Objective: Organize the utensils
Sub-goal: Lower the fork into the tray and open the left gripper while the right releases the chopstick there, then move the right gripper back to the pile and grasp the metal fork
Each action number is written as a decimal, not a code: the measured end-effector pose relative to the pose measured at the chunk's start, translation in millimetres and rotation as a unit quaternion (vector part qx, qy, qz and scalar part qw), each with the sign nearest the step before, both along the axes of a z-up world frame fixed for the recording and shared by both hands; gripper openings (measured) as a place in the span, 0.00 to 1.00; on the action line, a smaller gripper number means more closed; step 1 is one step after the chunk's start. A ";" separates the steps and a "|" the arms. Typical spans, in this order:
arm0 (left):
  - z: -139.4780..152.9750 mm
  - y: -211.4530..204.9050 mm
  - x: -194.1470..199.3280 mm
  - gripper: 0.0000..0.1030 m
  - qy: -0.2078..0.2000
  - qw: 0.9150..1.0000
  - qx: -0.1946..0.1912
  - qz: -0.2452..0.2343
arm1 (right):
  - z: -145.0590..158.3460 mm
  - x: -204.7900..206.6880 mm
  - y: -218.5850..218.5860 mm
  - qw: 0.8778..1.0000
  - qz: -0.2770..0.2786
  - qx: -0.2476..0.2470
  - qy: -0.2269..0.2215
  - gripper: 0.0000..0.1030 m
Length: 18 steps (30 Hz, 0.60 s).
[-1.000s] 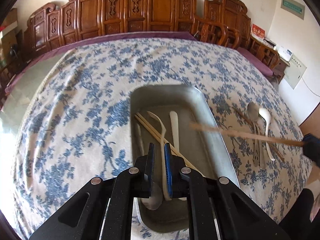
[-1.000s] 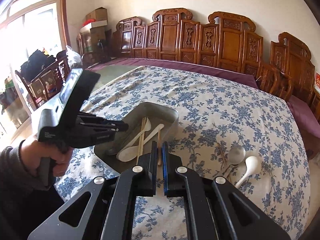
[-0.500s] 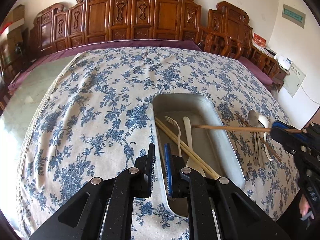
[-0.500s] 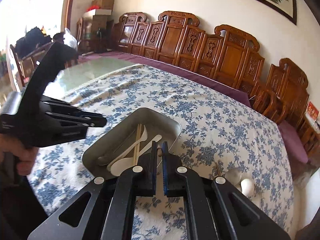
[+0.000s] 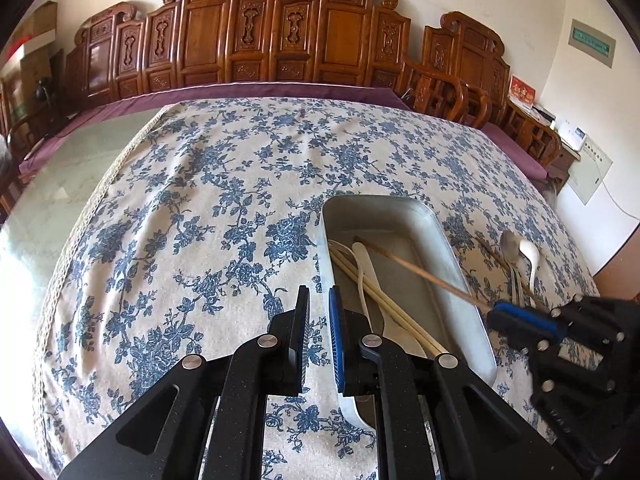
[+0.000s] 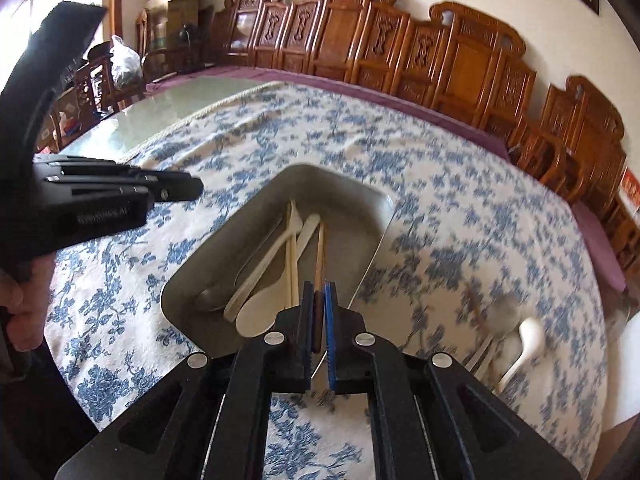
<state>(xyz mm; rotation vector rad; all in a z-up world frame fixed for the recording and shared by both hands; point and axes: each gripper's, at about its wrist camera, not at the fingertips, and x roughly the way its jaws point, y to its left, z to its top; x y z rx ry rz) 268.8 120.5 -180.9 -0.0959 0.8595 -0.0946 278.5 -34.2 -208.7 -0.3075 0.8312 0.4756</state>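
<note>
Fingers of the right gripper (image 6: 319,292) pinch a dark wooden chopstick (image 6: 319,254), its tip low over the metal tray (image 5: 472,312) at centre frame. Best to lower it flat beside the pale chopsticks (image 6: 291,258) before letting go. Left gripper (image 5: 318,336), fingers narrow and empty, hovers at the frame's left.
</note>
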 end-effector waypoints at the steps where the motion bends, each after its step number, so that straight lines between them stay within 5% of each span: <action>1: 0.0 0.4 -0.2 0.08 -0.001 1.000 0.000 0.000 | -2.9 0.8 -0.8 1.000 -0.001 0.003 0.007 0.07; 18: -0.2 -2.2 -0.3 0.08 -0.002 1.000 -0.001 -0.003 | -12.4 1.5 -2.5 0.997 0.020 0.055 0.052 0.12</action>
